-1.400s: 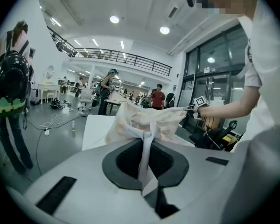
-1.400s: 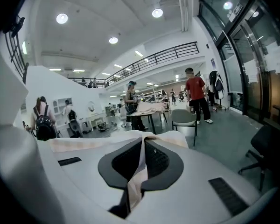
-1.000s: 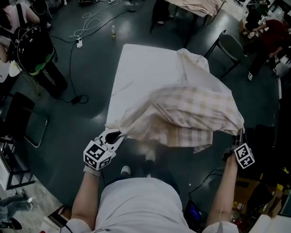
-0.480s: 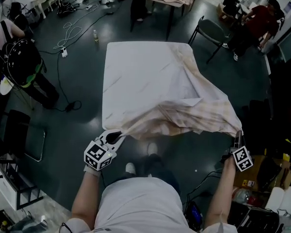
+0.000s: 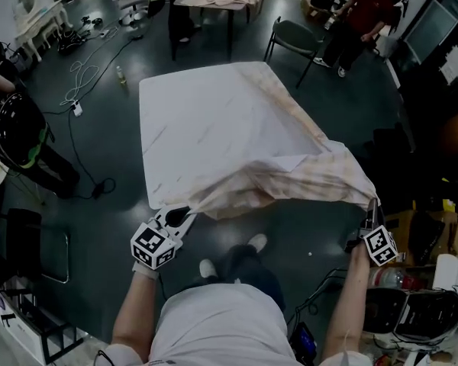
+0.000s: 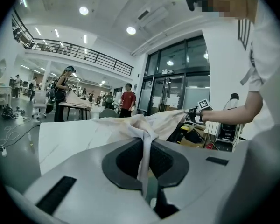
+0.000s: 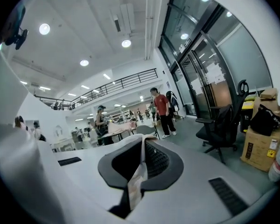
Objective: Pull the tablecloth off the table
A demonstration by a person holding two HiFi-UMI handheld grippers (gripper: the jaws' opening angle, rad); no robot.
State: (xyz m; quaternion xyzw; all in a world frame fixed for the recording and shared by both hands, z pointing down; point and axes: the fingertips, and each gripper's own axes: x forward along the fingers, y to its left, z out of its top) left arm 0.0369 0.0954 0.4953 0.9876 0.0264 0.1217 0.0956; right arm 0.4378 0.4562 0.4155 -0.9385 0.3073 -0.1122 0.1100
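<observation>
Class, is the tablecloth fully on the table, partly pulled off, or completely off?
Partly off. The tablecloth hangs bunched between left gripper and right gripper past the near edge; a strip lies along the bare table.

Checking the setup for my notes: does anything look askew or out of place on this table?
Yes: the tablecloth is bunched along the right and near edges of the table, most of the white top bare. The left gripper and right gripper each pinch it, stretched off the near side.

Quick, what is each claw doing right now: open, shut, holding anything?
Left claw: shut, pinching a corner of the tablecloth.
Right claw: shut, pinching another tablecloth corner.
</observation>
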